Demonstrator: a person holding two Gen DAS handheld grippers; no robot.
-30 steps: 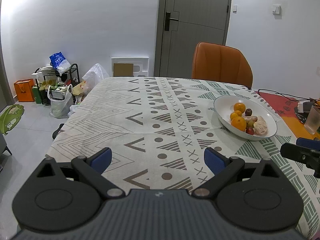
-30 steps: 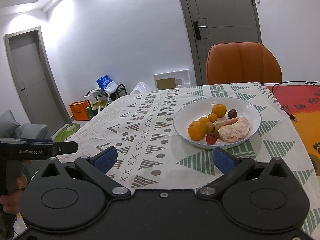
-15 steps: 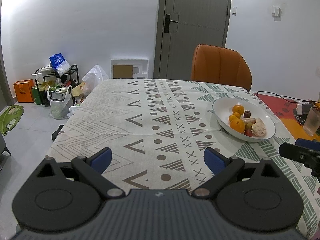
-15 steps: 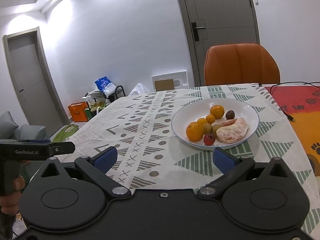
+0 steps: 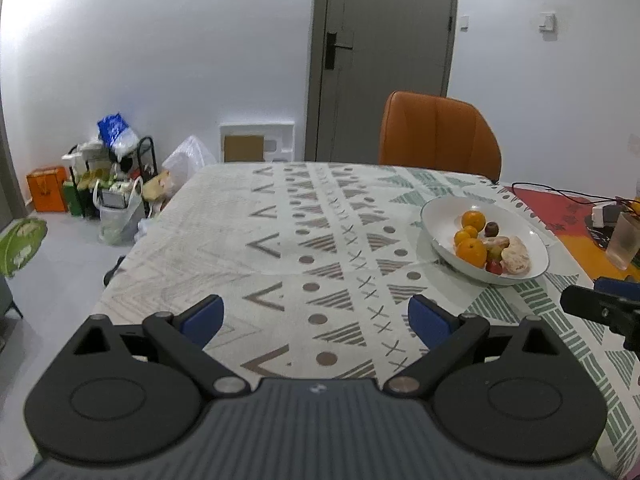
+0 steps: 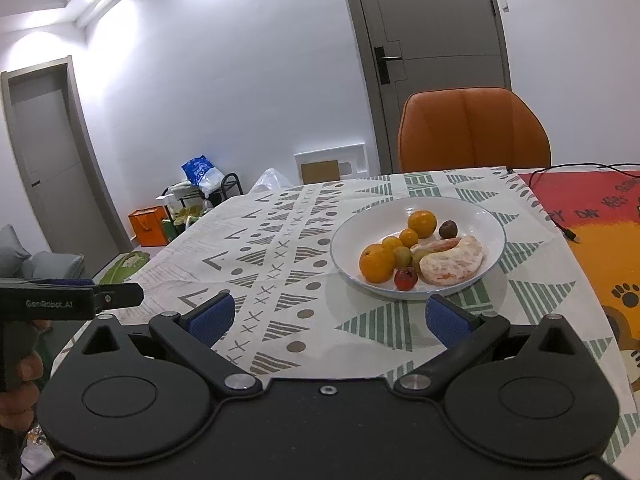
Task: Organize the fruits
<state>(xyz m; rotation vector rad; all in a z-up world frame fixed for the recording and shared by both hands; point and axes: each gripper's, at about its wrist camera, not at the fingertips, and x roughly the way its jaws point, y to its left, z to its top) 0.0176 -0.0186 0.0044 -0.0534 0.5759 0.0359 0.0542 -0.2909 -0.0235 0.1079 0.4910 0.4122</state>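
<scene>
Hand-held grippers: left (image 5: 316, 318) and right (image 6: 328, 316) both spread wide, empty.
Risk: fruit crowded in bowl (image 6: 490, 220); grabbing orange (image 6: 376, 263) may roll neighbours out.

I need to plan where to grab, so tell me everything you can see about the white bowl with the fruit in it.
The white bowl is wide, shallow and round, glossy like ceramic, with a thin dark line along its rim. It sits upright on the patterned tablecloth, in front of the orange chair. Inside lie oranges, a peeled citrus half, a small red fruit and a dark one, clustered off-centre. Neither gripper touches it; the right gripper is nearer.
</scene>
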